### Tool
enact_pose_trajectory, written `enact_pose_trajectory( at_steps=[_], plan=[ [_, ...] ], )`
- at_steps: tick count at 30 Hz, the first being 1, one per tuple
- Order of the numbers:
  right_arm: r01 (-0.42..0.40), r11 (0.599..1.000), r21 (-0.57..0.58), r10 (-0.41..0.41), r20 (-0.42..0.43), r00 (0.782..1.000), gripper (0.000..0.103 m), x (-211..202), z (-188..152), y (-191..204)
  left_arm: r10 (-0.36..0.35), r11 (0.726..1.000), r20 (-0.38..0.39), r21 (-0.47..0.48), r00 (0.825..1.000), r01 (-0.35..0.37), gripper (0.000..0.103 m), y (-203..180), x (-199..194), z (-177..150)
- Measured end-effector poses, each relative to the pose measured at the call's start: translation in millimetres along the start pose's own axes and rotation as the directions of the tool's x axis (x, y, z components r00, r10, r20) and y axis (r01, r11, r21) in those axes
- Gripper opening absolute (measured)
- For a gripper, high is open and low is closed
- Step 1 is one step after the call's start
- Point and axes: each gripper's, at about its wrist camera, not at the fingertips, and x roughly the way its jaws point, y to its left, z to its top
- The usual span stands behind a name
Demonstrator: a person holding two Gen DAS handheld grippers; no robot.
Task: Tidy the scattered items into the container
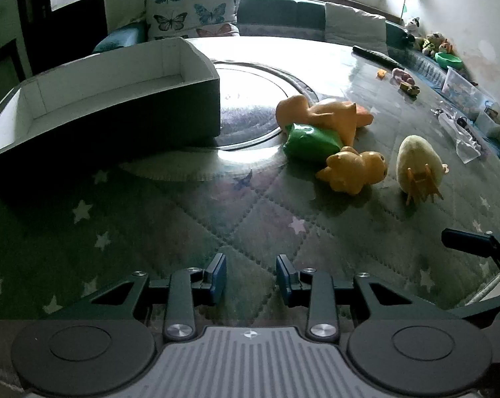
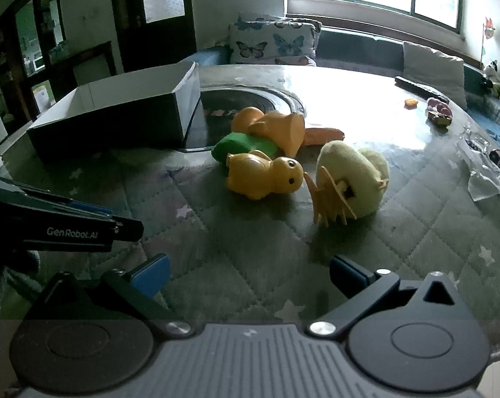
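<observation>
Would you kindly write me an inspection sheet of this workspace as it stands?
Surface: round table under a quilted star-print cover, glass turntable at centre.
Job's things: open box, nothing visible inside; large orange duck, small orange duck, green toy and pale plush chick lie scattered beside it.
Clutter: small toys, plastic bags and a dark remote at the far right edge.
Grippers: left gripper open, empty; right gripper open wide, empty.
Cables: nothing seen.
Surroundings: window, butterfly cushions, bench, dark cabinet.

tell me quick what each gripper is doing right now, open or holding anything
Left gripper: partly open, holding nothing.
Right gripper: wide open, holding nothing.
</observation>
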Motion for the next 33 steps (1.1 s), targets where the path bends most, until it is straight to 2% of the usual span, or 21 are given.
enact_pose_trajectory(
  at_steps=[33],
  plan=[
    [-0.049, 0.999, 0.001, 0.049, 0.004, 0.999, 0.103, 16, 20, -1, 0.001, 1.000, -0.020, 0.002, 1.000, -0.001, 0.036, 2, 14, 25]
  ],
)
